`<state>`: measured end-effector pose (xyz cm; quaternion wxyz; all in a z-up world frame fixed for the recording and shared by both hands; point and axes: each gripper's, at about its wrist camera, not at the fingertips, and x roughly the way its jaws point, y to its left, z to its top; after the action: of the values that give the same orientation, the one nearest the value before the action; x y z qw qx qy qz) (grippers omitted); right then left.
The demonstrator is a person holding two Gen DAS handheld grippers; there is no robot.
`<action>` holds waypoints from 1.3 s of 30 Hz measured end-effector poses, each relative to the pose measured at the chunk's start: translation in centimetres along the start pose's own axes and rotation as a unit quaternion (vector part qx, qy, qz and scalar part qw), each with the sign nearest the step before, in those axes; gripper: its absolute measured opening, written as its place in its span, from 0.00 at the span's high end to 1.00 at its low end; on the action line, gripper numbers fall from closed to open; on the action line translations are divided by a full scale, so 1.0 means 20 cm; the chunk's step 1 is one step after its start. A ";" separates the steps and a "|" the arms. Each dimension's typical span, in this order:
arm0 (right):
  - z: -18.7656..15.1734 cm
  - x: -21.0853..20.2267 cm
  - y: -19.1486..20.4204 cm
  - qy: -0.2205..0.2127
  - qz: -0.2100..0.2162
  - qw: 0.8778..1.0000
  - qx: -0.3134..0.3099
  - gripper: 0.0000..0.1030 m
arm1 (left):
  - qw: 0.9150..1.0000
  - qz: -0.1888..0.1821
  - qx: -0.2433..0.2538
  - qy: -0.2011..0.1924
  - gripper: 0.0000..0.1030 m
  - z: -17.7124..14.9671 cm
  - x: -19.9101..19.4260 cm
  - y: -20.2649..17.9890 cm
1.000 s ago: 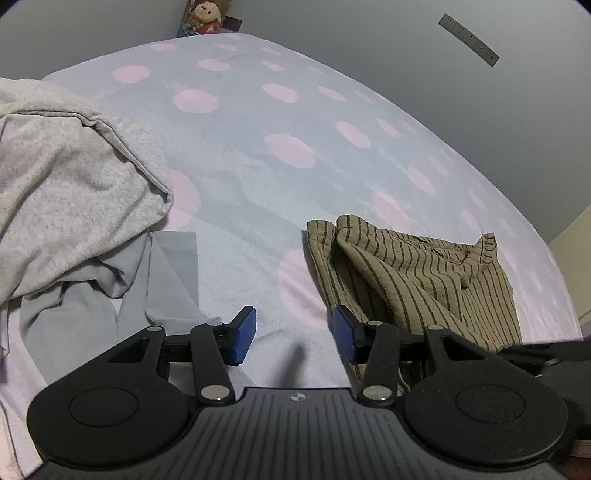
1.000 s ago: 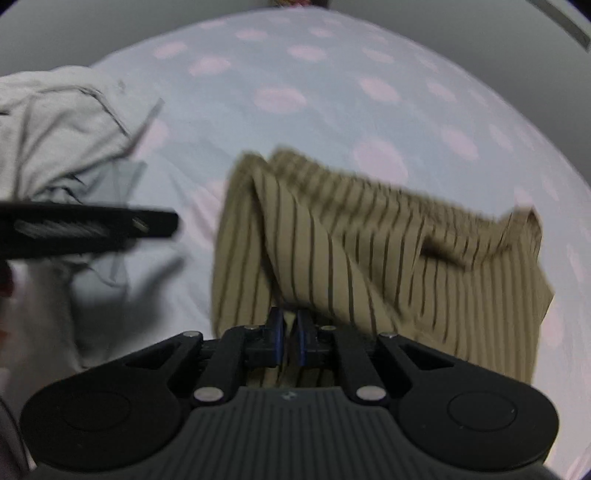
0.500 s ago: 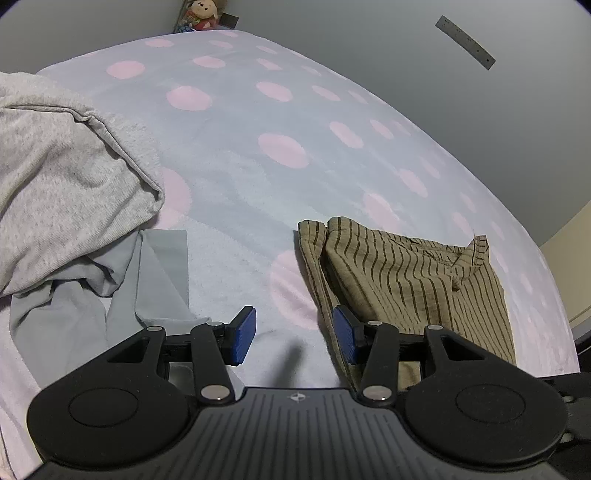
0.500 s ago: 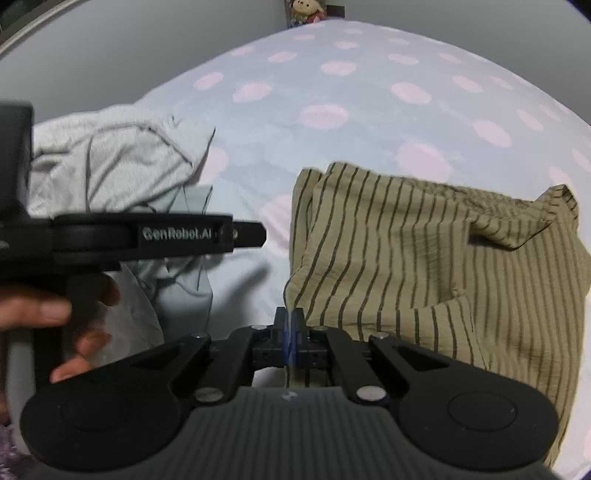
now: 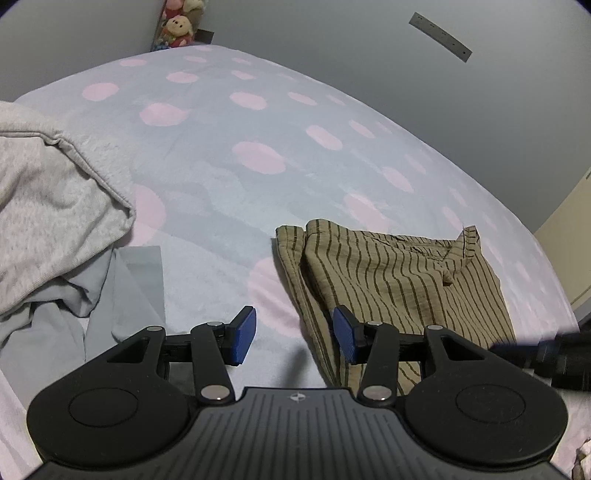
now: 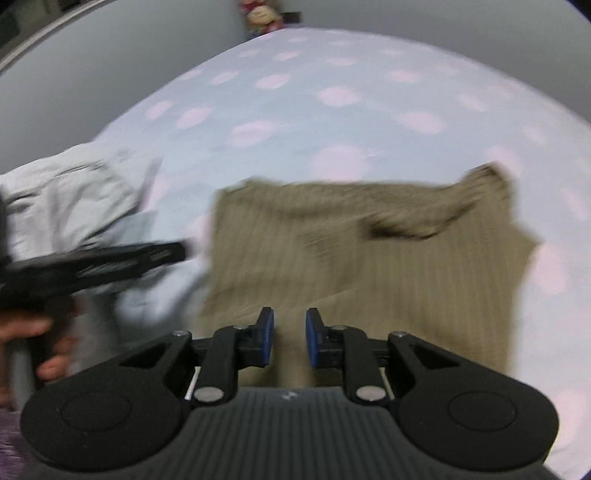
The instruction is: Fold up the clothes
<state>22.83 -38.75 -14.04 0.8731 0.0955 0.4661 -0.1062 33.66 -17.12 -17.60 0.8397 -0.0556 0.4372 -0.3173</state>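
Observation:
An olive striped garment point(image 5: 399, 273) lies folded flat on the dotted bed sheet point(image 5: 229, 125). It also shows, blurred, in the right wrist view point(image 6: 369, 251). My left gripper point(image 5: 293, 338) is open and empty, hovering at the garment's near left edge. My right gripper point(image 6: 289, 336) is open and empty, just above the garment's near edge. The left gripper's body point(image 6: 92, 262) shows at the left of the right wrist view, held by a hand.
A heap of grey clothes point(image 5: 55, 206) lies at the left, with a pale blue-grey piece point(image 5: 122, 291) under it. Stuffed toys point(image 5: 177, 26) sit at the bed's far corner by the wall. A cream cabinet point(image 5: 569, 236) stands at the right.
My right gripper has opened and let go of the striped garment, which now lies flat. The right view is blurred from motion. My left gripper stayed open and shifted slightly.

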 end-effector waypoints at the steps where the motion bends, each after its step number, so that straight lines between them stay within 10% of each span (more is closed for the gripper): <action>1: 0.03 0.01 -0.06 0.000 -0.018 1.000 -0.002 0.80 | 1.000 0.002 0.001 0.003 0.58 0.00 0.01 0.00; 13: 0.18 0.48 -0.43 0.038 -0.053 0.998 0.017 0.86 | 0.999 0.011 0.014 -0.038 0.58 0.00 0.03 -0.01; 24: 0.44 0.65 -0.52 -0.017 -0.043 0.998 0.053 0.89 | 0.999 0.020 0.026 -0.041 0.58 -0.01 0.13 -0.02; 39: 0.09 0.05 -0.51 -0.033 -0.017 0.997 0.069 0.80 | 0.998 0.004 0.055 -0.033 0.58 -0.05 0.05 -0.12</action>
<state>22.05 -49.20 -14.54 0.8775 0.1440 0.4300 -0.1561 32.22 -19.38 -17.95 0.8569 -0.0182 0.3912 -0.3351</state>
